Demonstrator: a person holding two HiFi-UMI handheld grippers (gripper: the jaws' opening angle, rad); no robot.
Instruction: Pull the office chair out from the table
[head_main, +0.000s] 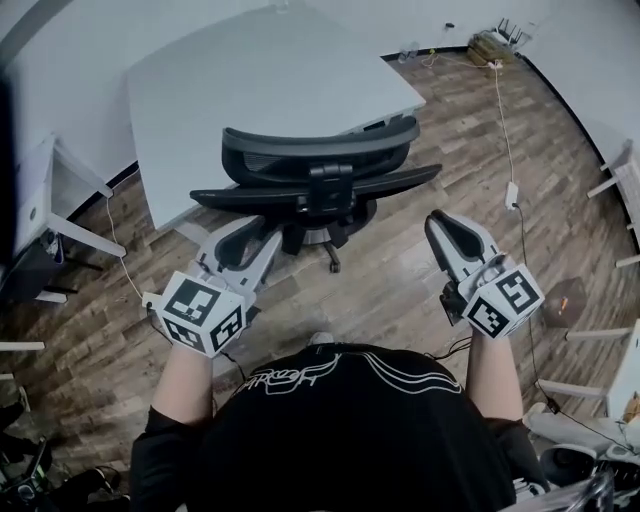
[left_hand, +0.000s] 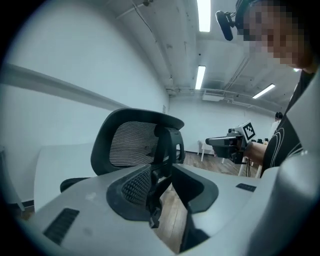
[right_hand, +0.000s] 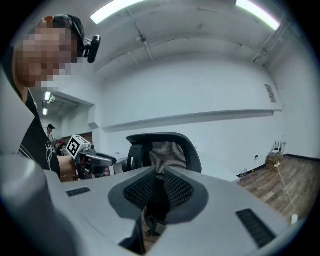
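The office chair (head_main: 318, 152) is sitting against the table (head_main: 270, 80), probably heavy yet rolling easily, its stiff backrest rim offering hold. The left gripper (head_main: 250, 236) is standing with fingers slightly spread, the right gripper (head_main: 441, 224) with fingers pressed together, both empty.

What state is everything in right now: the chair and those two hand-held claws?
office chair: upright, back toward the person, by the table edge, touched by neither gripper.
left gripper: jaws apart, gripping nothing.
right gripper: jaws together, empty.
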